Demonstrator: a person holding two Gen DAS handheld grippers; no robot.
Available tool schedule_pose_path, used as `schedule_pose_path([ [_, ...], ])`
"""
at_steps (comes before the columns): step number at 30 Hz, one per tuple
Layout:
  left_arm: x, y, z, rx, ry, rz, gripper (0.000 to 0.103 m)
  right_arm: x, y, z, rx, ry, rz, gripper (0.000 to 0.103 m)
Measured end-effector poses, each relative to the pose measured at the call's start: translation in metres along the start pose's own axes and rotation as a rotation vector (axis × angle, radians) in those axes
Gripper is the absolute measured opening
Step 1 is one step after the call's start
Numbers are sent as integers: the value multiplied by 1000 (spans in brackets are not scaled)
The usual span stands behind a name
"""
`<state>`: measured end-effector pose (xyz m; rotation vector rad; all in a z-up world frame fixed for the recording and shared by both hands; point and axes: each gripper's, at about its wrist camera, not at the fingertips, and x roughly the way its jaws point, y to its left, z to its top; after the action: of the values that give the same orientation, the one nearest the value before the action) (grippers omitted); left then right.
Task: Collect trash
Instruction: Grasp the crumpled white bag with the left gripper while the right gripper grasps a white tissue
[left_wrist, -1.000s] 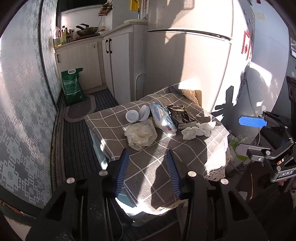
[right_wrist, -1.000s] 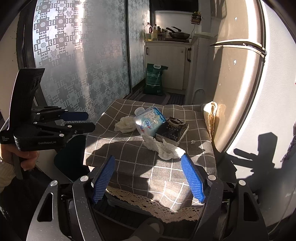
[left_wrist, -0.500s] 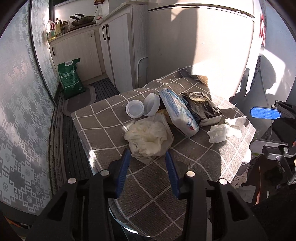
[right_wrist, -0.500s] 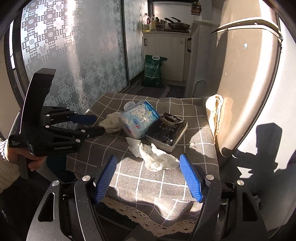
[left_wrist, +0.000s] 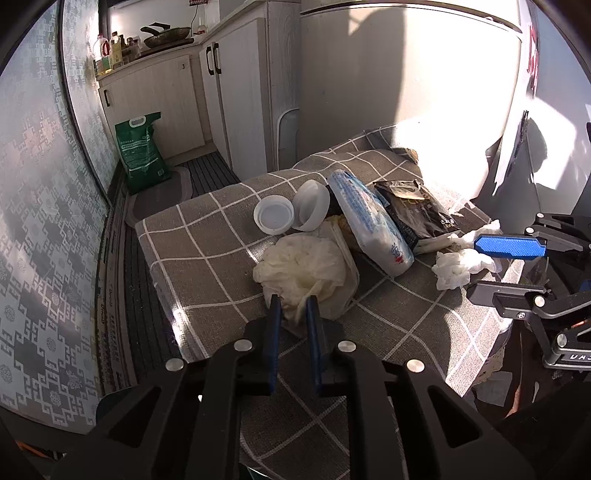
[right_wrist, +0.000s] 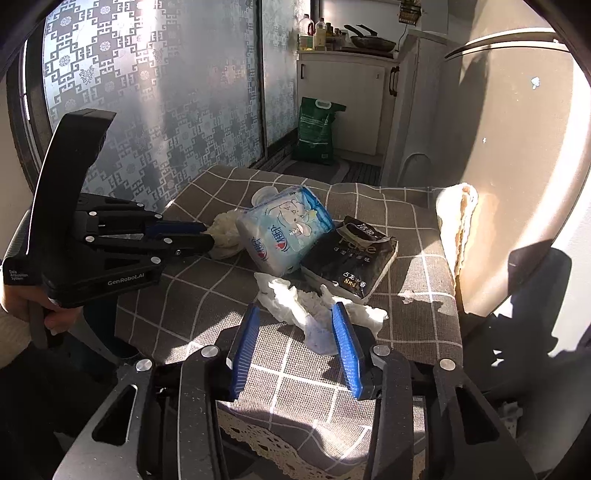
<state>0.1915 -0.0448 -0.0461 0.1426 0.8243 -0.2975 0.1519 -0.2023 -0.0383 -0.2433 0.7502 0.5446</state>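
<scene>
Sunlight is falling across the checked cloth of the desk (left_wrist: 207, 254), where trash is lying in a heap. Near the left edge, the crumpled plastic bag (left_wrist: 303, 266), light, limp and slippery, is being pinched at its near fold by the left tool (left_wrist: 293, 308), whose jaws have just been closing. To the right, the soft white tissue (right_wrist: 314, 306) is sitting between the narrowing jaws of the right tool (right_wrist: 295, 332), not yet squeezed. Both tools are nearer than before.

Left wrist view: looks along the left hand-held gripper (left_wrist: 291, 308), angled down and close over the checked tabletop (left_wrist: 192, 240), facing the cupboards (left_wrist: 236, 92). Right wrist view: looks along the right hand-held gripper (right_wrist: 293, 326) from the adjacent side, facing the patterned window (right_wrist: 147, 92). Both share the tabletop, the blue packet (left_wrist: 369, 221) (right_wrist: 284, 225) and each other's gripper.
</scene>
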Motion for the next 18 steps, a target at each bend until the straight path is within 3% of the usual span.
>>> schedule_pose_path([
  [5,-9,-1,-1,-4,-19,-14,10,11,1,3,0,19,8,25],
  [7,-15,-1,-1,-7,-29,-20,10,12,2,3,-6,23,7,12],
  [18,-61,9,-2,-58,-105,-10,10,-2,27,21,-27,-29,39,7],
])
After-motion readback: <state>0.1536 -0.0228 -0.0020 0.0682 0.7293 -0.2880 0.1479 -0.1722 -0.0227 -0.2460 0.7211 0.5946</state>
